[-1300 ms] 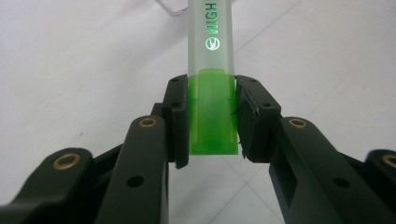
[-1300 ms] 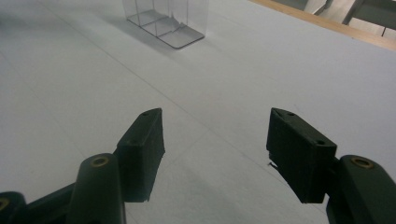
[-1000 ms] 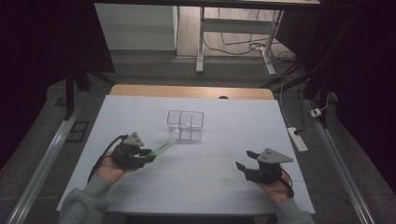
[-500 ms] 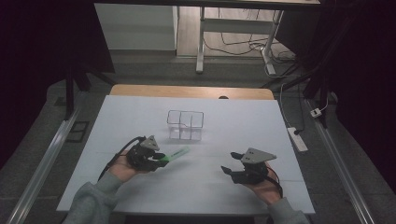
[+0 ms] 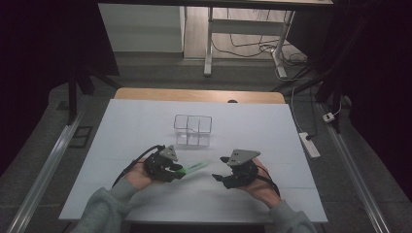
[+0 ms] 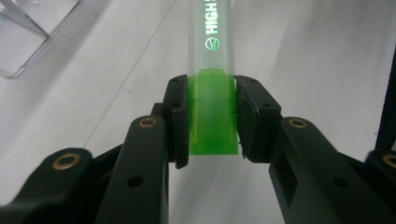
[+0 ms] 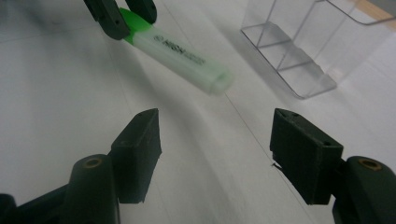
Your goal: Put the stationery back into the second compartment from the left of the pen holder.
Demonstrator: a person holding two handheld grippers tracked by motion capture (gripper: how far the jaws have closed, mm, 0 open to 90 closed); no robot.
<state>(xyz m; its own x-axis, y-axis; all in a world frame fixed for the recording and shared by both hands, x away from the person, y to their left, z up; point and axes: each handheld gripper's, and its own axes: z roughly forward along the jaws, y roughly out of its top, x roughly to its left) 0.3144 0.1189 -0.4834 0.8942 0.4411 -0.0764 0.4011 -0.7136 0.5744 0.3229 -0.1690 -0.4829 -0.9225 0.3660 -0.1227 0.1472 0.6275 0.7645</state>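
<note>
A green highlighter (image 5: 194, 167) with a frosted barrel is held level just above the white table, pointing right. My left gripper (image 5: 179, 170) is shut on its green end (image 6: 212, 114), the barrel (image 6: 210, 32) running away from the jaws. My right gripper (image 5: 217, 170) stands open a short way to the right, jaws wide, nothing between them. In the right gripper view the highlighter (image 7: 180, 53) lies ahead, its free tip facing my open right gripper (image 7: 215, 140), with the left gripper's fingers (image 7: 109, 16) on its far end.
A clear plastic organiser (image 5: 193, 130) with several compartments stands behind the grippers, mid-table; it also shows as the clear organiser (image 7: 308, 51) in the right gripper view. The white table (image 5: 272, 131) has a wooden far edge. A power strip (image 5: 309, 144) lies off the right side.
My left gripper carried the highlighter right and toward the front. My right gripper moved left toward it; the two now nearly face each other.
</note>
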